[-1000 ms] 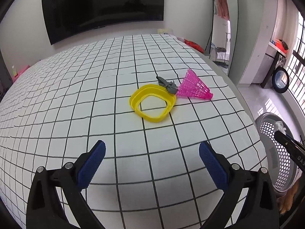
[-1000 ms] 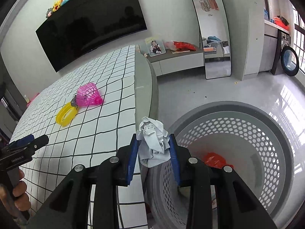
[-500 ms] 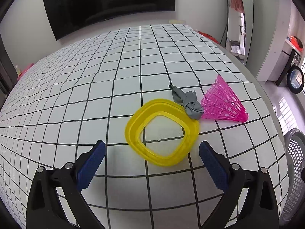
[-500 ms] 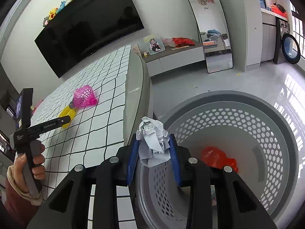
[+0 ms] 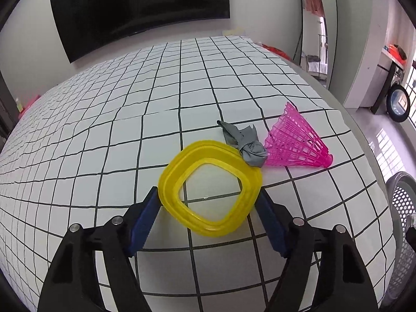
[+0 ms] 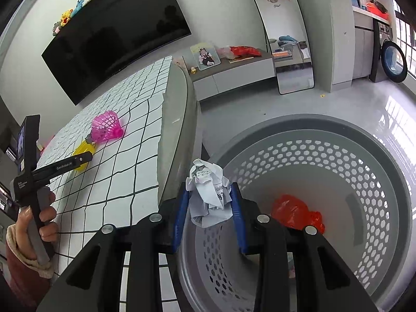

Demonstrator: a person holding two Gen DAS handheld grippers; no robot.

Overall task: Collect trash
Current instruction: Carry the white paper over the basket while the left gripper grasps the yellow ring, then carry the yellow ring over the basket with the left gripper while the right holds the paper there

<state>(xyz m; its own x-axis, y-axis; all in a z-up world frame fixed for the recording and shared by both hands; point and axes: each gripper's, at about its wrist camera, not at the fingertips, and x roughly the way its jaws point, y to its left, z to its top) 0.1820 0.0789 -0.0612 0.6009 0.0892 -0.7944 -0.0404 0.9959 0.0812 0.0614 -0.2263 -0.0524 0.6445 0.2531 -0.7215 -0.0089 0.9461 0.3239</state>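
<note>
My left claw (image 5: 208, 195) has blue pads (image 5: 144, 219) on black arms, and so does my right claw (image 6: 210, 202). The ring (image 5: 210, 189) is bright yellow. The wad (image 5: 247, 145) beside it is grey, the shuttlecock (image 5: 296, 143) hot pink mesh. The cloth (image 5: 104, 119) is white with a black grid. My paper (image 6: 209, 195) is white with dark print. The basket (image 6: 338, 182) is grey, pierced with hexagon holes; the bag (image 6: 296, 213) in it is red-orange. The screen (image 5: 140, 7) is black.
</note>
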